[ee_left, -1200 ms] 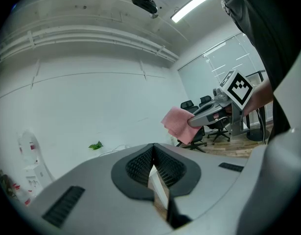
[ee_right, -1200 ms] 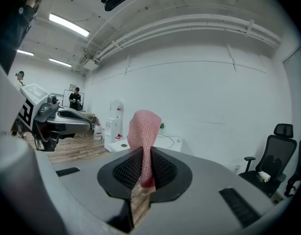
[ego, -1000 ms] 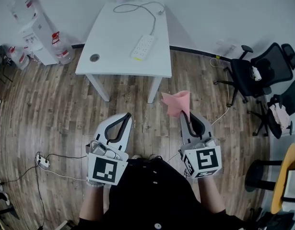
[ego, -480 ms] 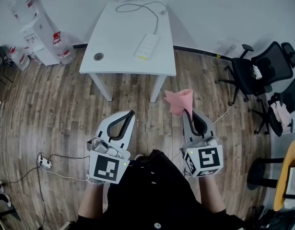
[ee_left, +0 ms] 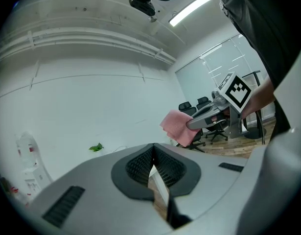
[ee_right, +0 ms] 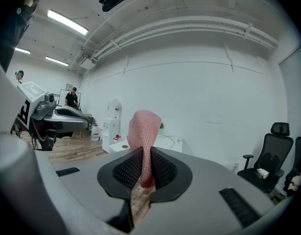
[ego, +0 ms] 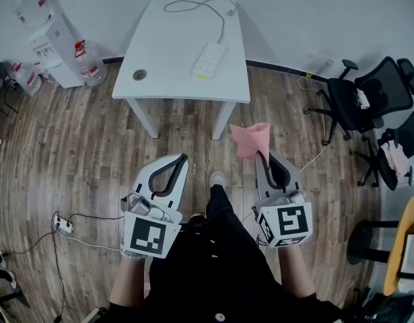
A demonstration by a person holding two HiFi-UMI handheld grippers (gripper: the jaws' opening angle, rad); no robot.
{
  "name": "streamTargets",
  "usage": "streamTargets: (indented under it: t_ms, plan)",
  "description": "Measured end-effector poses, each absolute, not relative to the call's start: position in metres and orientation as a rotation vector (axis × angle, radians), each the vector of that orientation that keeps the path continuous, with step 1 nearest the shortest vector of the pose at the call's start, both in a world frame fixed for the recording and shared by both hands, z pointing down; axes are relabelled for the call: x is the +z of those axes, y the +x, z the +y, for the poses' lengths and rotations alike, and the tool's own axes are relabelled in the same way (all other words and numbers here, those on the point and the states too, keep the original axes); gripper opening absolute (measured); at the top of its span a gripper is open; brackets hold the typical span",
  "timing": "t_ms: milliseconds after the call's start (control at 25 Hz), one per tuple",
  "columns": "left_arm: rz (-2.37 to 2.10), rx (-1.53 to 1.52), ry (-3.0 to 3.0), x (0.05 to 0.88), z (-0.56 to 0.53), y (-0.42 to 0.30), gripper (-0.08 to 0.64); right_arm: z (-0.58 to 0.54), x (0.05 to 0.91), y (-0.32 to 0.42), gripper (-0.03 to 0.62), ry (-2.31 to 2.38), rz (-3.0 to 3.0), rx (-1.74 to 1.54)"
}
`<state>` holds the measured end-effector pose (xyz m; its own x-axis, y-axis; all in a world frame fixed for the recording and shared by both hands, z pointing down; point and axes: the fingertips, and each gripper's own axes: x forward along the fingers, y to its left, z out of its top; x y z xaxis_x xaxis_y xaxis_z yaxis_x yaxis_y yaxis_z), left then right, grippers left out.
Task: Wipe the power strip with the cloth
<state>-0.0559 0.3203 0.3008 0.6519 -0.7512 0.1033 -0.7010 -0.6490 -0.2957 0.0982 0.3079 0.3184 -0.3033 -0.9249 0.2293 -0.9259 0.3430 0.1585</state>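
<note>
A white power strip (ego: 209, 60) lies on the white table (ego: 163, 66) ahead, its cord curling toward the far edge. My right gripper (ego: 262, 157) is shut on a pink cloth (ego: 249, 140), which stands up from the jaws (ee_right: 144, 131). My left gripper (ego: 182, 158) is shut with nothing between its jaws. Both are held low over the wooden floor, well short of the table. The left gripper view also catches the cloth (ee_left: 179, 126) and the right gripper (ee_left: 187, 126).
A water dispenser (ego: 53, 39) with bottles stands left of the table. Black office chairs (ego: 368, 96) sit at the right. Another power strip (ego: 60, 226) with cables lies on the floor at the left. My shoe (ego: 217, 179) shows between the grippers.
The table and power strip have drifted slightly toward me and to the right in the head view. A foot has stepped forward between the grippers. Both grippers keep their pose.
</note>
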Motion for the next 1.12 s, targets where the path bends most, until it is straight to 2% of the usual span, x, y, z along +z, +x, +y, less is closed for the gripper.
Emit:
streamTargets:
  t_ms: [1120]
  plan:
    - [1.377,-0.325,-2.547,0.289,0.133,0.000,0.014,0.083,0.321,0.145,0.060,1.443,-2.469,-0.007]
